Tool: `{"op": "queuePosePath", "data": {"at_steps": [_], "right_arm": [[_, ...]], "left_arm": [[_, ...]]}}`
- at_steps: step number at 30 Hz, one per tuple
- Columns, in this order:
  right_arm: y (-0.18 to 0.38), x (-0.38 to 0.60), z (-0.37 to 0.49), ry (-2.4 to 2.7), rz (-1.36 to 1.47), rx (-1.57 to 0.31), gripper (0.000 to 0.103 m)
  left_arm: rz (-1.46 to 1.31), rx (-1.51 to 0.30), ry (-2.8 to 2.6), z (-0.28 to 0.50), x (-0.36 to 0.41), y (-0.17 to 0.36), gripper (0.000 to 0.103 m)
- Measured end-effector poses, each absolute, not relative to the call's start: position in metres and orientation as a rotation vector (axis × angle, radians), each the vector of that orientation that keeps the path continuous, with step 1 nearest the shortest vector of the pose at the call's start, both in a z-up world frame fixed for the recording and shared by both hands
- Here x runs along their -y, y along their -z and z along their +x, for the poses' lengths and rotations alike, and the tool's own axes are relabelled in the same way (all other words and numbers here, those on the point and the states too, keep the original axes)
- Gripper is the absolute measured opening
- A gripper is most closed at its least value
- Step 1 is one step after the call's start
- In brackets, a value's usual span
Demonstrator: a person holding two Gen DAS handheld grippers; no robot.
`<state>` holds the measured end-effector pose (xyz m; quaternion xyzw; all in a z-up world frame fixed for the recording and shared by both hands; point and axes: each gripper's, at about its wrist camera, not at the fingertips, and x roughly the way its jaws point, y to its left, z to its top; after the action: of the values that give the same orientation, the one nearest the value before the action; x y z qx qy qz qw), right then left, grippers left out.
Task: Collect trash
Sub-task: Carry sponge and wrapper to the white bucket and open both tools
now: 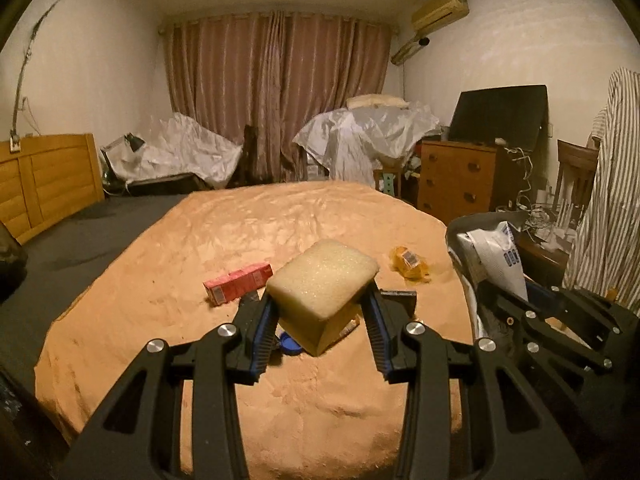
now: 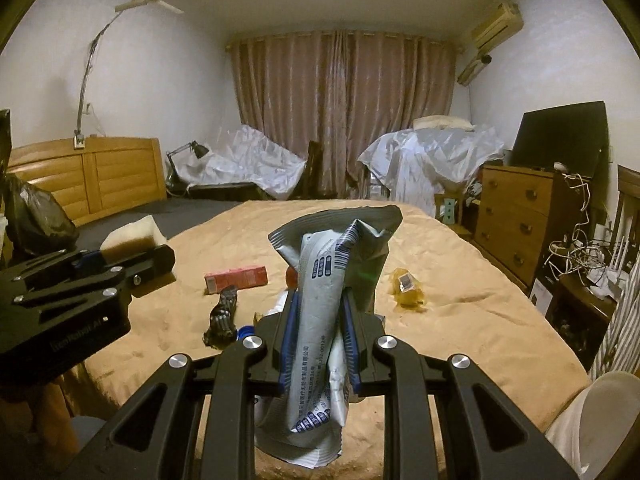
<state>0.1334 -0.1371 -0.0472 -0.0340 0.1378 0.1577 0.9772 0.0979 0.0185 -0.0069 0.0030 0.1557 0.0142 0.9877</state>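
My left gripper (image 1: pixel 320 300) is shut on a pale foam block (image 1: pixel 320 280) and holds it above the orange blanket (image 1: pixel 240 240); the block also shows in the right wrist view (image 2: pixel 132 236). My right gripper (image 2: pixel 320 300) is shut on a crumpled grey-white plastic package (image 2: pixel 324 280), which also shows in the left wrist view (image 1: pixel 496 256). On the blanket lie a red carton (image 1: pixel 238 284) (image 2: pixel 236 278), a yellow wrapper (image 1: pixel 410 262) (image 2: pixel 406 288), a blue bottle cap (image 1: pixel 290 345) and a dark crumpled wrapper (image 2: pixel 222 316).
A black bag (image 2: pixel 36 216) hangs at the far left. A wooden headboard (image 1: pixel 48 180) stands left, a wooden dresser (image 1: pixel 456 178) with a dark screen right. Plastic-covered furniture (image 1: pixel 360 136) lines the curtain wall. Striped cloth (image 1: pixel 608 200) hangs at right.
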Motion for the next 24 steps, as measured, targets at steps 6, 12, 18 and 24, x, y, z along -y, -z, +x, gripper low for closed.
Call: {"op": "queuePosePath", "data": {"at_steps": [6, 12, 18, 24], "right_arm": [[0.052, 0.14, 0.133, -0.316, -0.056, -0.27, 0.022], [0.051, 0.136, 0.134, -0.313, -0.049, -0.271, 0.022], [0.042, 0.146, 0.131, -0.3, -0.043, -0.278, 0.022], [0.022, 0.179, 0.122, -0.249, -0.039, -0.287, 0.022]], "left_arm": [[0.009, -0.288, -0.035, 0.093, -0.016, 0.008, 0.039], [0.007, -0.295, -0.031, 0.092, -0.016, 0.009, 0.039], [-0.005, -0.31, 0.007, 0.1, -0.006, 0.004, 0.039], [-0.014, -0.314, 0.098, 0.111, 0.028, -0.005, 0.039]]}}
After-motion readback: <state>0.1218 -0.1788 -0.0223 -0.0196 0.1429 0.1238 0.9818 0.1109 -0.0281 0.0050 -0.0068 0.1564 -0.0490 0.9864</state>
